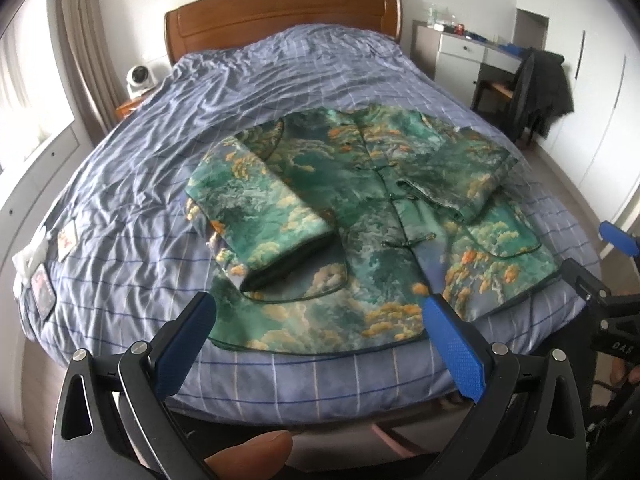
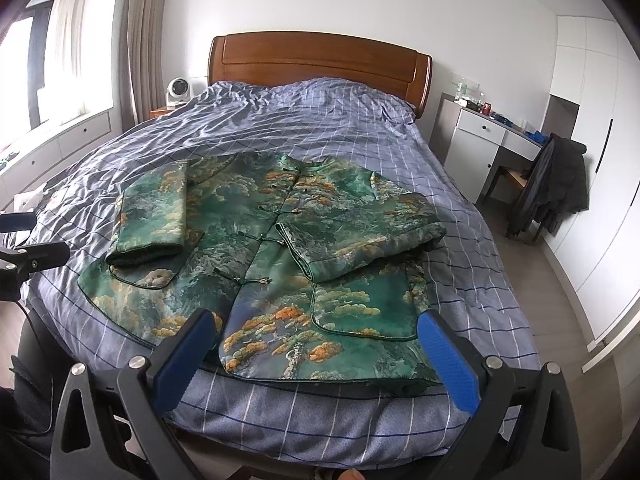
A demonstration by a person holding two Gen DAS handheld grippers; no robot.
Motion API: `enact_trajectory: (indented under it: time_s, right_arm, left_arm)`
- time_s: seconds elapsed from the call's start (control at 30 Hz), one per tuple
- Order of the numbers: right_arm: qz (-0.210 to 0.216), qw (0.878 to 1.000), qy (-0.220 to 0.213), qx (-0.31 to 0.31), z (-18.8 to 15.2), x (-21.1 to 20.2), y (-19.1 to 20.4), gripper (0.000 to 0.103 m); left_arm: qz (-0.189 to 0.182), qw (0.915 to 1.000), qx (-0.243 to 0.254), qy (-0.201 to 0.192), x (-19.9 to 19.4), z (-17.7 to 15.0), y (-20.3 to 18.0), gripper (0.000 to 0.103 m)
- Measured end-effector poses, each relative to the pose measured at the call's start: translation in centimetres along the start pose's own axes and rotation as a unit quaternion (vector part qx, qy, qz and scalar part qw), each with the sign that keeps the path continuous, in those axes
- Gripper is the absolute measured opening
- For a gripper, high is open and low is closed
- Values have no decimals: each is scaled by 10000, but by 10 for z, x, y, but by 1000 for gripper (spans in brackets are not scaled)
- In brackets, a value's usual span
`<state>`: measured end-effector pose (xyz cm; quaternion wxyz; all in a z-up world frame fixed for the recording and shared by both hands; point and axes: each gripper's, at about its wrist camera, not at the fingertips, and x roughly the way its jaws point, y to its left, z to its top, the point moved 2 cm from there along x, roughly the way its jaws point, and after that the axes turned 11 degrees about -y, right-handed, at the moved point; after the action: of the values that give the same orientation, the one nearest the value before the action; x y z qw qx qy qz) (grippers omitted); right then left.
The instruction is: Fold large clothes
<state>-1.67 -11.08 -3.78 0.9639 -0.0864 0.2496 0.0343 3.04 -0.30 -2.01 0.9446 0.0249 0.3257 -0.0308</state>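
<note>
- Left gripper (image 1: 318, 334): blue pads spread wide, nothing between them, hovering over the near hem of the jacket. A fingertip (image 1: 256, 454) shows at the bottom edge of the left wrist view.
- Right gripper (image 2: 316, 354): pads likewise apart and empty, framing the near right part of the hem.
- Jacket (image 2: 256, 264): green with orange and yellow cloud print, lying flat and front up on the near half of the bed (image 2: 340, 420). Long axis runs near to far, hem toward the cameras, collar toward the headboard (image 2: 320, 60). Knotted closures run up the centre.
- Both sleeves are folded in over the front: one lies down the lower-left body, cuff toward the hem; the other lies across the middle right.
- Hem sits close to the foot edge of the bed, a narrow strip of checked cover showing before it. Wide bare cover lies left, right and beyond the collar.
- Left wrist view only: the other gripper at the right edge of the frame, and flat packets (image 1: 42, 280) near the bed's left edge.
- Right wrist view shows more plainly: white wardrobe (image 2: 592, 200) at right, dark coat on a chair (image 2: 556, 184), desk (image 2: 488, 136), small fan (image 2: 178, 90) beside the headboard.
</note>
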Motion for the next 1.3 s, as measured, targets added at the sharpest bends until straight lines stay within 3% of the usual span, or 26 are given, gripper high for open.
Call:
enact_trajectory:
  time_s: [1.3]
  right_arm:
    - [27, 10000, -51, -26, 1, -2, 1, 103]
  left_arm:
    - [9, 10000, -34, -18, -3, 2, 2, 103]
